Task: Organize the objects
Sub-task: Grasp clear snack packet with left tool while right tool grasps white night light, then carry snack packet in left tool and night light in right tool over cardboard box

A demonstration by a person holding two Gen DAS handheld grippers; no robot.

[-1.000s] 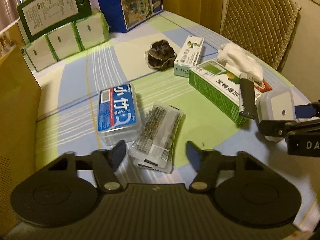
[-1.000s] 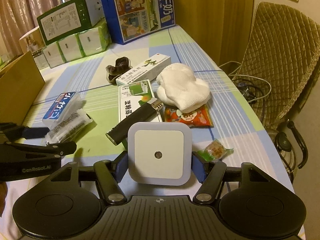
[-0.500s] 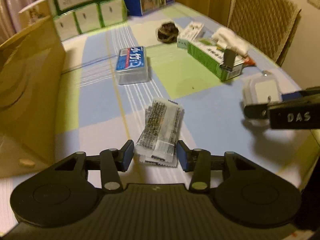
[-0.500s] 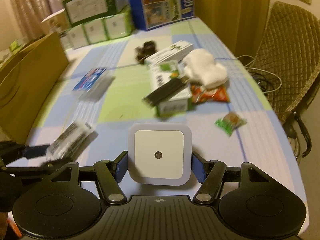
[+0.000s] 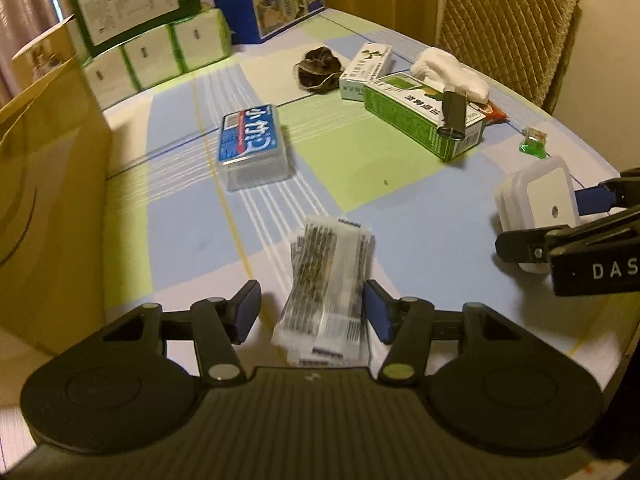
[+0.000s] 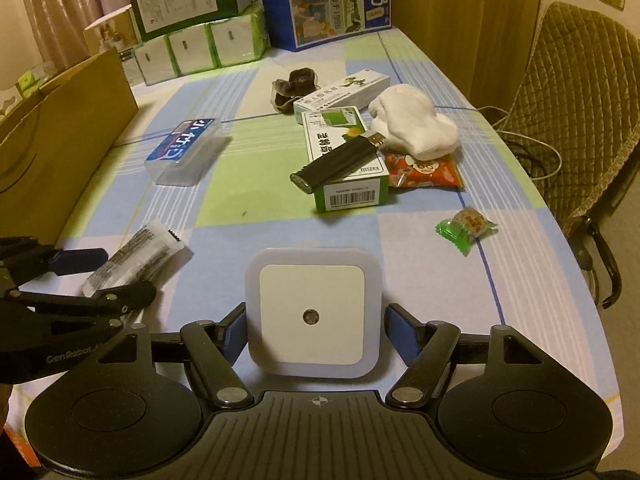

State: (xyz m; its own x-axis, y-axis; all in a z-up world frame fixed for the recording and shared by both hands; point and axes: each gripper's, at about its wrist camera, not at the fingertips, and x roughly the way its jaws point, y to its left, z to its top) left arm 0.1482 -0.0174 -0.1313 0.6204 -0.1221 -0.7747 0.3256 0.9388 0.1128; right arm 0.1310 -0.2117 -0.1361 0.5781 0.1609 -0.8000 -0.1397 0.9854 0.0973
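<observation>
Carrying two items at once: right tongs [image 6: 314, 330] pinch a white night light [image 6: 312, 314] at 6 o'clock in the right view; left tongs [image 5: 310, 312] stand wider than the snack packet [image 5: 326, 292] between them, grip uncertain. Neither is stowed. Left on the surface [image 6: 420, 272]: blue-lidded box [image 6: 182, 152] at 10 o'clock, green carton [image 6: 344, 168] with lighter [image 6: 338, 160], white cloth [image 6: 412, 126], candy [image 6: 466, 226]. Brown paper bag [image 5: 48, 184] at 9 o'clock looks the likely destination. Early stage.
</observation>
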